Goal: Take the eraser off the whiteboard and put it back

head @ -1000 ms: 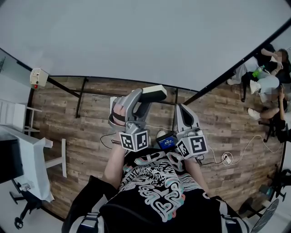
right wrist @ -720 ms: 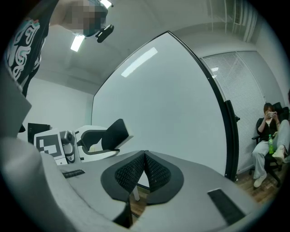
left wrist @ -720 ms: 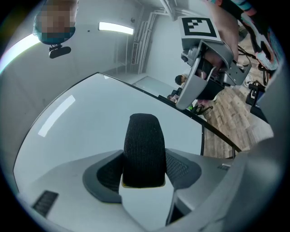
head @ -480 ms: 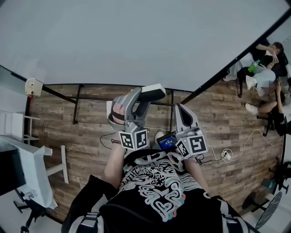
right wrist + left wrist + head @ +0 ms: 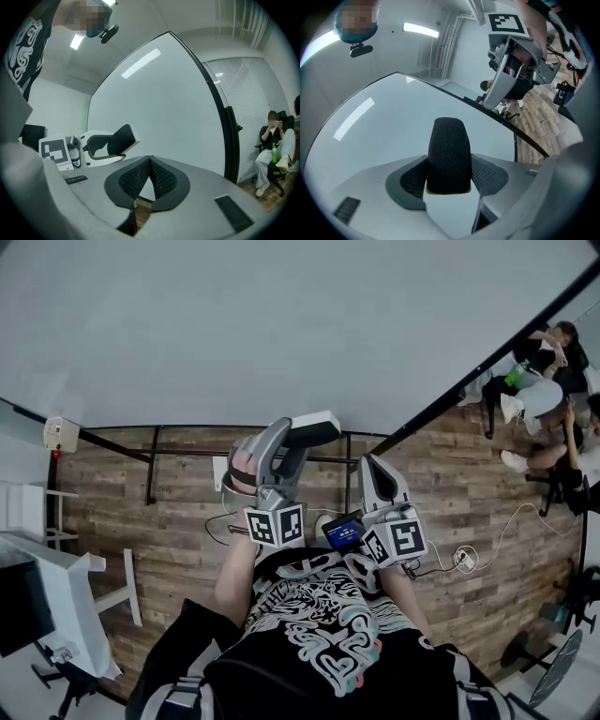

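Observation:
The eraser [image 5: 315,429], a white block with a black felt face [image 5: 449,154], sits between the jaws of my left gripper [image 5: 298,439], which is shut on it and held level just in front of the whiteboard [image 5: 281,324]. In the left gripper view the felt stands upright against the board [image 5: 384,126]. My right gripper [image 5: 368,463] hangs beside it to the right, shut with nothing in it; its pads [image 5: 161,178] meet. The right gripper view shows the eraser [image 5: 118,138] off to the left, before the board [image 5: 159,103].
The whiteboard's black frame and stand legs [image 5: 150,465] rise from a wooden floor. A white desk [image 5: 56,587] stands at the left, a wall box [image 5: 58,434] above it. Cables and a power strip [image 5: 466,562] lie at the right. People sit at the far right [image 5: 548,381].
Both grippers keep their pose, the eraser still held in the left. The board's lower edge has slid down in the picture and the wall box has drifted left.

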`<state>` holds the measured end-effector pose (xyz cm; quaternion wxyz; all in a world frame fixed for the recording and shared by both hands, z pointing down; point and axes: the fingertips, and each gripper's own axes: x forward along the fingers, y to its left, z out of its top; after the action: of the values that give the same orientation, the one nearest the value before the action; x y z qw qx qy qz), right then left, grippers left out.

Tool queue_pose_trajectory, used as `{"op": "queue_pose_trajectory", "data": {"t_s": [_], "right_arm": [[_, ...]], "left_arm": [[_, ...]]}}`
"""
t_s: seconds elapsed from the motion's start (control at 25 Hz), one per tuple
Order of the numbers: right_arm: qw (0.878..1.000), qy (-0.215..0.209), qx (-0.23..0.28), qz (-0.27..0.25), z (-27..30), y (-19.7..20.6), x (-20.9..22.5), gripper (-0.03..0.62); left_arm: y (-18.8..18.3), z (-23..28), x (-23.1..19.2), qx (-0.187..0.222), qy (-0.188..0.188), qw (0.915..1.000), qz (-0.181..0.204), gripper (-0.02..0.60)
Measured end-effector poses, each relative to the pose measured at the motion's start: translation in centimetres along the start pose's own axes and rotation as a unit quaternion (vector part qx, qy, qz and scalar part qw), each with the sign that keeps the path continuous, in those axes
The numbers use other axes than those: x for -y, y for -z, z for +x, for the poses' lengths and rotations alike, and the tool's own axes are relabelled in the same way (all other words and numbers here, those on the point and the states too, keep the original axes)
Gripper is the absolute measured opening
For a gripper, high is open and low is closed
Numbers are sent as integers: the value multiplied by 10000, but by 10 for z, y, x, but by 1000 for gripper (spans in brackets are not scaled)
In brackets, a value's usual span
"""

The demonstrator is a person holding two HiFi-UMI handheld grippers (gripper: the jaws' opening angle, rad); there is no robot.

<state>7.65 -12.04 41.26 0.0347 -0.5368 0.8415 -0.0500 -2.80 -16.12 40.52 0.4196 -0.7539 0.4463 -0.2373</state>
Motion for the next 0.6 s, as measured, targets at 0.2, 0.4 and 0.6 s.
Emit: {"op": "queue_pose_trajectory", "data": {"t_s": [0.2, 0.4, 0.6], "right_arm": [[10000, -78, 21, 19, 11, 0, 6, 15], [9999, -132, -1, 43, 21, 0, 17, 14], [9999, -152, -7, 82, 27, 0, 28, 14]], "left_arm": [[2, 10, 0, -45, -13, 10000, 13, 256], [5, 24, 1, -111, -15, 9999, 23, 256], [6, 34, 3, -174, -8, 9998, 38, 256]]}}
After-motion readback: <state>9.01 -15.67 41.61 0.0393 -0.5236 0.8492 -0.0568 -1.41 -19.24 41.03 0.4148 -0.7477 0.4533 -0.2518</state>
